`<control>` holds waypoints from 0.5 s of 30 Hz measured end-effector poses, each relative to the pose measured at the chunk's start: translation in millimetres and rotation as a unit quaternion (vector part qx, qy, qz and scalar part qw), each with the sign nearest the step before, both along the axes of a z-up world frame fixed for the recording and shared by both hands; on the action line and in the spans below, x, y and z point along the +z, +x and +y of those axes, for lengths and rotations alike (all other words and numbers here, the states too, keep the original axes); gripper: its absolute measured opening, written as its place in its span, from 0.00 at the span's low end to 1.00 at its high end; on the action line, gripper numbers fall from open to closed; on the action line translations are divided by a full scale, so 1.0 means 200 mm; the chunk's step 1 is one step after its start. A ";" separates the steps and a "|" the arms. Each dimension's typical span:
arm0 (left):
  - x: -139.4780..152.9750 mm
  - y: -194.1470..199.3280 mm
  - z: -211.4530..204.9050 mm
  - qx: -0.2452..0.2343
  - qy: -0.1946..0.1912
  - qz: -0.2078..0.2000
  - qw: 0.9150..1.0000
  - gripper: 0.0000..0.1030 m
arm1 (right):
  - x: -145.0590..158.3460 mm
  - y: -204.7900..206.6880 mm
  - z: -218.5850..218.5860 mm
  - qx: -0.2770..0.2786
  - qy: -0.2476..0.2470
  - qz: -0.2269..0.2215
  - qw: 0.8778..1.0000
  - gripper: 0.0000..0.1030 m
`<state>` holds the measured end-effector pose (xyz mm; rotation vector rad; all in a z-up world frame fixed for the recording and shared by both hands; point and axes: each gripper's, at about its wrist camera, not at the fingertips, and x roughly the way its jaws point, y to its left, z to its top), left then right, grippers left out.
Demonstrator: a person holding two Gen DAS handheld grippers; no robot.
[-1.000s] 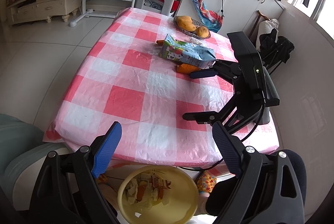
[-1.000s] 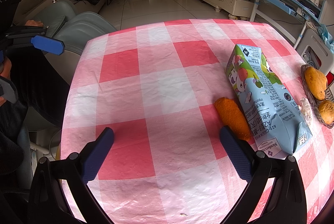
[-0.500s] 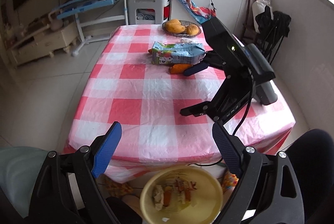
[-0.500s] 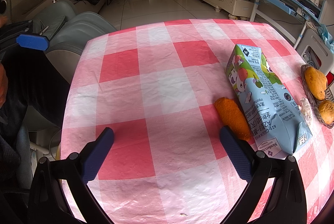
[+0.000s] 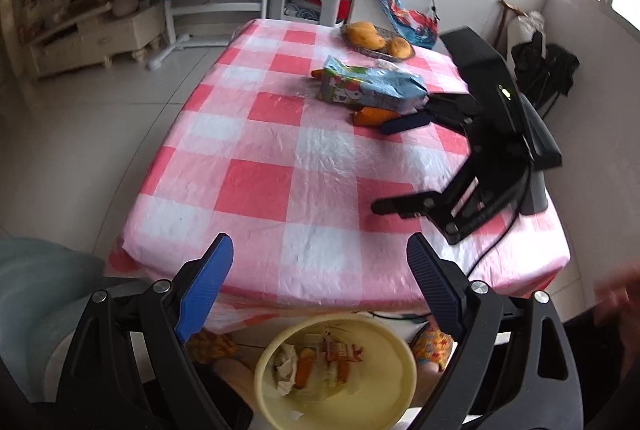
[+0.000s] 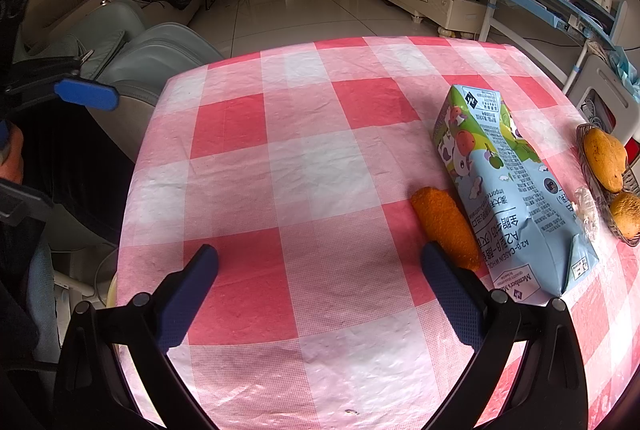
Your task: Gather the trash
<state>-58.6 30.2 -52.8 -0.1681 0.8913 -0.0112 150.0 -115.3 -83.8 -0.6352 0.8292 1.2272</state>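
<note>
Fingers (image 5: pixel 316 290) (image 6: pixel 320 290) both wide, empty | left view shifted | carton (image 6: pixel 508 197) unmoved

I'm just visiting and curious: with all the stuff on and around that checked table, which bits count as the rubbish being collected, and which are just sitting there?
Part of the job:
- milk carton, lying flat
- orange scrap beside it
- yellow bin below the table edge, scraps already inside
- both open grippers, left and right

Just lying about:
- basket of fruit
- checked tablecloth
</note>
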 end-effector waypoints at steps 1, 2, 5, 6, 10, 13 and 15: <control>0.00 0.01 0.01 0.001 -0.008 0.002 1.000 0.83 | 0.00 0.00 0.00 0.000 0.000 0.000 1.000 0.94; -0.01 0.04 0.02 0.001 -0.015 0.006 1.000 0.83 | 0.00 0.00 0.00 0.000 0.000 0.000 1.000 0.94; 0.00 0.09 0.04 -0.001 -0.016 0.012 1.000 0.83 | 0.00 0.00 0.00 0.000 0.000 0.000 1.000 0.94; 0.01 0.11 0.05 -0.002 -0.011 0.013 1.000 0.83 | 0.00 0.00 0.00 0.000 0.000 0.000 1.000 0.94; 0.01 0.18 0.07 -0.003 -0.003 0.020 1.000 0.83 | 0.00 0.00 0.00 0.000 0.000 0.000 1.000 0.94; 0.01 0.23 0.06 -0.007 0.003 0.022 1.000 0.83 | 0.00 0.00 0.00 0.000 0.000 0.000 1.000 0.94; 0.02 0.25 0.05 -0.012 0.010 0.022 1.000 0.83 | 0.00 0.00 0.00 0.000 0.000 0.000 1.000 0.94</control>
